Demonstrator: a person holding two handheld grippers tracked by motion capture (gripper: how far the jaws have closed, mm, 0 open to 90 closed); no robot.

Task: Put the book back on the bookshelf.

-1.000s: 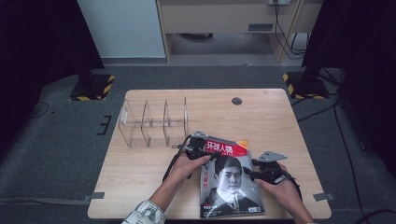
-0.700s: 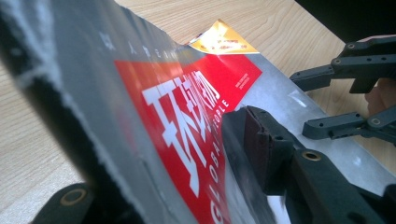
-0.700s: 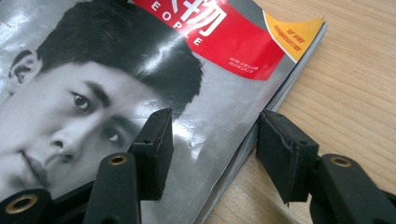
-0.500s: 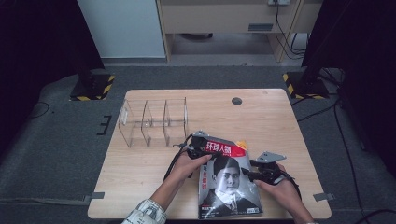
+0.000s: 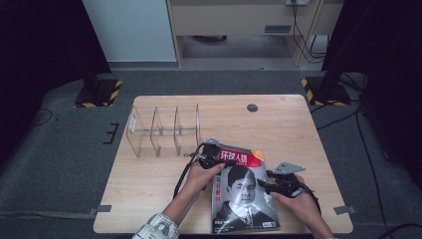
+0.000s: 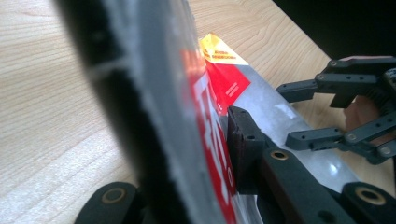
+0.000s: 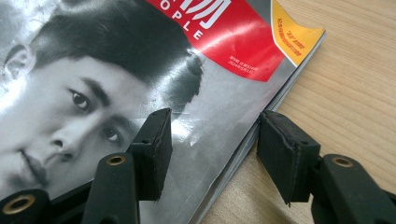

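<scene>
1. Where the wooden table [image 5: 149, 184] fills the middle of the high view, a magazine [image 5: 244, 199] lies in the lower centre of the frame, its red title band toward the upper edge and a monochrome portrait cover below it.
2. Left gripper [image 5: 215, 157]: just left of the magazine's upper left corner in the high view, held by the left hand [image 5: 201, 175]. In the left gripper view its jaws are clamped on the magazine [image 6: 205, 107], one black pad pressed on the printed cover at lower centre, the other behind the edge at the left of the frame.
3. Right gripper [image 5: 267, 180]: at the magazine's right edge in the high view, lower right of centre, held by the right hand [image 5: 293, 199]. In the right gripper view its jaws stand apart, one pad over the cover [image 7: 140, 65] at lower centre, the other over bare wood at lower right, with the page edge running between them; whether either pad touches cannot be told.
4. Right gripper as seen from the left gripper view [image 6: 327, 112]: right of the frame, jaws spread, beside the magazine's far edge.
5. Clear divider rack [image 5: 164, 129]: empty compartments, upper left of the table, near the left gripper.
6. Dark round hole [image 5: 252, 107]: upper centre of the tabletop, well apart from the magazine.
</scene>
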